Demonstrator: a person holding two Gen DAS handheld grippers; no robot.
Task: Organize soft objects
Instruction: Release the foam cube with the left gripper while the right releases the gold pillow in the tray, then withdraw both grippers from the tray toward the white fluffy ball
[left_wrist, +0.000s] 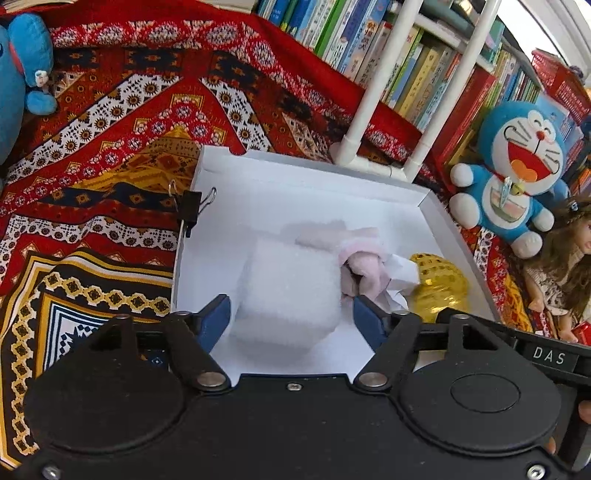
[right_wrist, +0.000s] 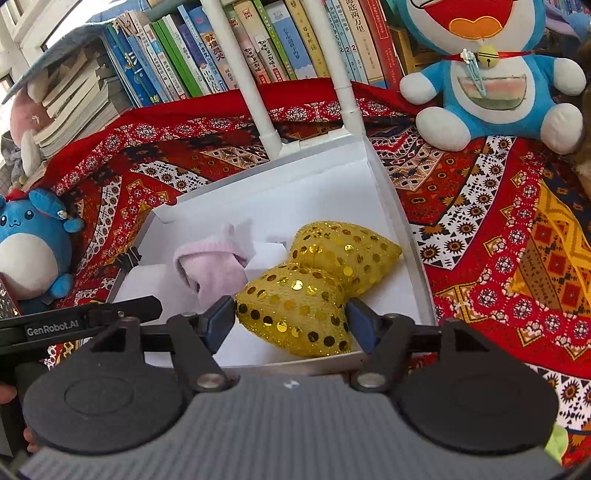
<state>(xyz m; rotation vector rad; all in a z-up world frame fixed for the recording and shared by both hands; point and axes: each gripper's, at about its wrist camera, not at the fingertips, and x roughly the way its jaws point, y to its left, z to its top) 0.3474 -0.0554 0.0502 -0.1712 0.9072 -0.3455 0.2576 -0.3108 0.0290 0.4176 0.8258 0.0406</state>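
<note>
R tool (right_wrist: 291, 320) open round gold bow (right_wrist: 314, 280) in white box (right_wrist: 399, 221).

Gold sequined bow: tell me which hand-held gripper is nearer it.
Right hand-held gripper: its fingers flank the gold sequined bow. The left hand-held gripper straddles the white foam block beside it.

Ahead of the tools, 1 white box (right_wrist: 391, 206) holds 3 soft things: 1 white foam block (left_wrist: 288, 291), 1 pink sock (right_wrist: 210, 266) and 1 gold sequin bow (right_wrist: 314, 284). Around it sit 2 blue plush toys: 1 (right_wrist: 491, 88) to the right, 1 (right_wrist: 33, 251) to the left. 1 doll (left_wrist: 561, 266) lies far right.
</note>
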